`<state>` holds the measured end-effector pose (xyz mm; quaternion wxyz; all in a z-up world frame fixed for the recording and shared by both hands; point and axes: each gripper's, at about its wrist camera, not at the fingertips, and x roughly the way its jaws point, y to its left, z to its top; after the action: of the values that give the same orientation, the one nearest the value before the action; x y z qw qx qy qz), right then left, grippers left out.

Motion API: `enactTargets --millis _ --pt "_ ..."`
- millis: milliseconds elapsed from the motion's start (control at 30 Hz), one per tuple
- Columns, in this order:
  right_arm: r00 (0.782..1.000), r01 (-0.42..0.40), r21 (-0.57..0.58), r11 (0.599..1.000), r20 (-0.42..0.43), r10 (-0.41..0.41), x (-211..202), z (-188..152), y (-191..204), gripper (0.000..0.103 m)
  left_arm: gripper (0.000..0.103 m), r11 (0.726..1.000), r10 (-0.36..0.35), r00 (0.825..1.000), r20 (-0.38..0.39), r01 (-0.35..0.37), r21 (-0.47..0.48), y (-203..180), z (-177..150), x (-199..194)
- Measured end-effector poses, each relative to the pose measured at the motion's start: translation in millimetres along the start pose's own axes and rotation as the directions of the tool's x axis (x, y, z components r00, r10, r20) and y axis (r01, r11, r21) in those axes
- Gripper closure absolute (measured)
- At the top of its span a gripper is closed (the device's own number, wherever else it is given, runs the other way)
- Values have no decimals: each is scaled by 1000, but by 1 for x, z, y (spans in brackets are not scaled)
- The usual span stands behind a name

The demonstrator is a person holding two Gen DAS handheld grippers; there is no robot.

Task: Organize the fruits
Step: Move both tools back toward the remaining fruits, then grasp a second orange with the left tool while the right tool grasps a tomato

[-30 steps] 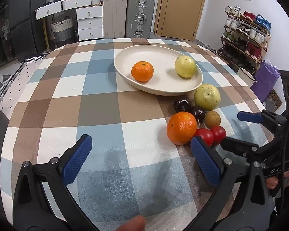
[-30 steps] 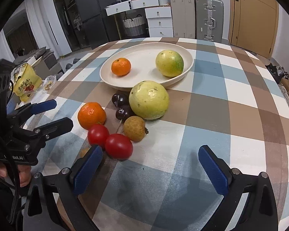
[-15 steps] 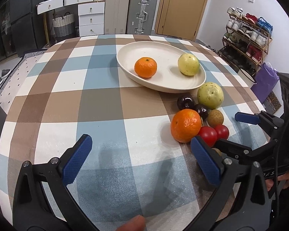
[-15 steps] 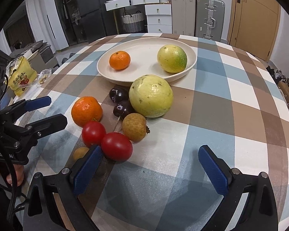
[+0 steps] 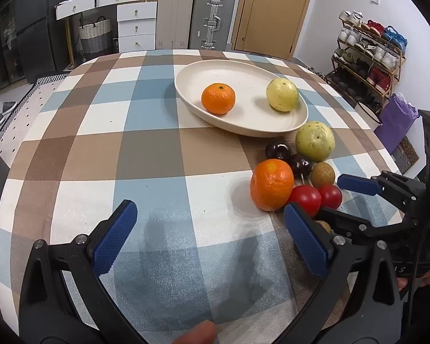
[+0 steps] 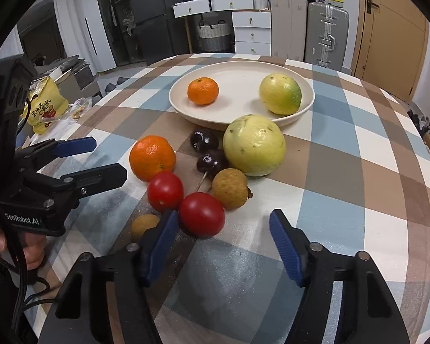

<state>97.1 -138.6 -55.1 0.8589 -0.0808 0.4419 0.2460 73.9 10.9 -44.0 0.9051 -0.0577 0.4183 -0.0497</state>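
Two fruits are already lodged in the cream plate (image 6: 306,106) towards the far edge of the bench (image 6: 372,154): a small mandarin (image 6: 202,90) on its left half and a yellow-green guava (image 6: 280,94) on its right half, well apart from each other; this part of the task can be judged done.

The larger share is left; a cluster is seen on the checked cloth just on the near side of the plate: a large pale guava (image 6: 254,145) close to the plate's rim, two dark cherries (image 6: 204,140) beside it, a second mandarin (image 6: 152,157) to their left, a brown longan (image 6: 230,185), two red tomatoes (image 6: 202,214) nearest the right claw, and another small longan (image 6: 144,226) partly hidden behind that claw's left finger; none of these is held.

The right claw (image 6: 223,246) is held open and empty, with the nearer tomato just beside its left pad; a grasp of that tomato is judged the likely next step.

The left claw (image 5: 209,238) is spread wide and empty over bare cloth near the front edge of the bench, to the left of the cluster; roughly two of nine fruits are judged sorted.
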Motion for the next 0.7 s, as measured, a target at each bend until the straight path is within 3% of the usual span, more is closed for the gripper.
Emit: enactTargets --millis 100,233,700 --pt "999 -47 9 999 7 46 -2 0 0 58 1 1000 1 1000 0 -1 1 0 0 0" --pt "997 -80 10 997 19 80 -5 -2 2 71 1 1000 5 1000 2 -5 4 0 0 0" --pt "993 -88 35 996 79 85 -28 -12 -7 72 1 1000 1 1000 -17 -1 6 -7 3 9"
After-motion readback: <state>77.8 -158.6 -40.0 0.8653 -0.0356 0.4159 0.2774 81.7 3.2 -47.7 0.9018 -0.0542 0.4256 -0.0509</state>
